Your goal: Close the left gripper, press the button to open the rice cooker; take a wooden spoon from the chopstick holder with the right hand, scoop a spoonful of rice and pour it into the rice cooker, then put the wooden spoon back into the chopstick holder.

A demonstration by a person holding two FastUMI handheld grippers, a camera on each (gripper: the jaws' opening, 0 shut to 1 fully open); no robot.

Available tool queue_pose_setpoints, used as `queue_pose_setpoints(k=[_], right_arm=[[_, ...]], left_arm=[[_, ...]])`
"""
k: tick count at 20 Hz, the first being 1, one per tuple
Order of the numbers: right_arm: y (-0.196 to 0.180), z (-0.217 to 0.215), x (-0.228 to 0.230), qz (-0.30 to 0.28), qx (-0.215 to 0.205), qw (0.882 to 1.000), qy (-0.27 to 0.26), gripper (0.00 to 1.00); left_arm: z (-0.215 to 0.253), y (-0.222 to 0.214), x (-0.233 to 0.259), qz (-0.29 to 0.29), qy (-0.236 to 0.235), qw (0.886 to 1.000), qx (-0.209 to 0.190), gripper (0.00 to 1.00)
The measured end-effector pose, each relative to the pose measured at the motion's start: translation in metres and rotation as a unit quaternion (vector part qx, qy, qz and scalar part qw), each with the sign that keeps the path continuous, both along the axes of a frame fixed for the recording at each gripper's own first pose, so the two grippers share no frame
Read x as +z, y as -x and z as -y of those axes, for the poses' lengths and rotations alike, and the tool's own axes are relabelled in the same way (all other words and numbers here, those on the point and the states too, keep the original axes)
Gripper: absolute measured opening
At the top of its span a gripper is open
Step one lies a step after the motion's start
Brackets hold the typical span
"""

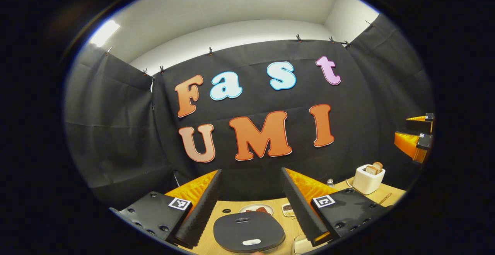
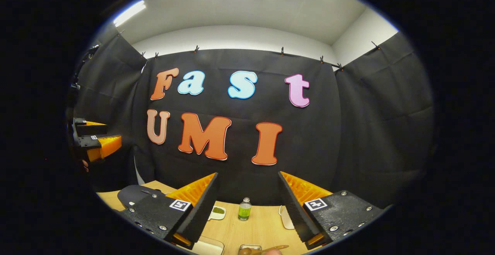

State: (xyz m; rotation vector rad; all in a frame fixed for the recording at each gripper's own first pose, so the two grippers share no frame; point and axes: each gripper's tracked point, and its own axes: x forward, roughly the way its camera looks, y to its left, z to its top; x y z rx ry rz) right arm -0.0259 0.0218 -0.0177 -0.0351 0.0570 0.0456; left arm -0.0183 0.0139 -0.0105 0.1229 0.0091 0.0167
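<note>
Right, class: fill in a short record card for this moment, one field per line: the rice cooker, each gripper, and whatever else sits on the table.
Rice cooker: dark rice cooker on the wooden table, lid down, pale button at its near edge
Left gripper: left gripper above the cooker, jaws wide apart, holding nothing
Right gripper: right gripper over the table, jaws wide apart, holding nothing
Wooden spoon: wooden spoon low in the right gripper view, not gripped
Other items: white toaster with bread, green bottle, plate with food
</note>
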Motion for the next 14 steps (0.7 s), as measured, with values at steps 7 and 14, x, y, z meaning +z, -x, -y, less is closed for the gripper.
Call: queue_pose_setpoints(k=[7,14], right_arm=[[-0.006,0.005,0.006,0.022,-0.019,1.0,-0.005,0.91],[-0.009,0.016,-0.012,-0.001,-0.027,1.0,-0.006,0.91]], left_arm=[[-0.006,-0.014,-0.03,-0.052,0.032,0.998,0.006,0.91],[-0.017,-0.032,-0.077,-0.158,0.046,0.986,0.006,0.05]])
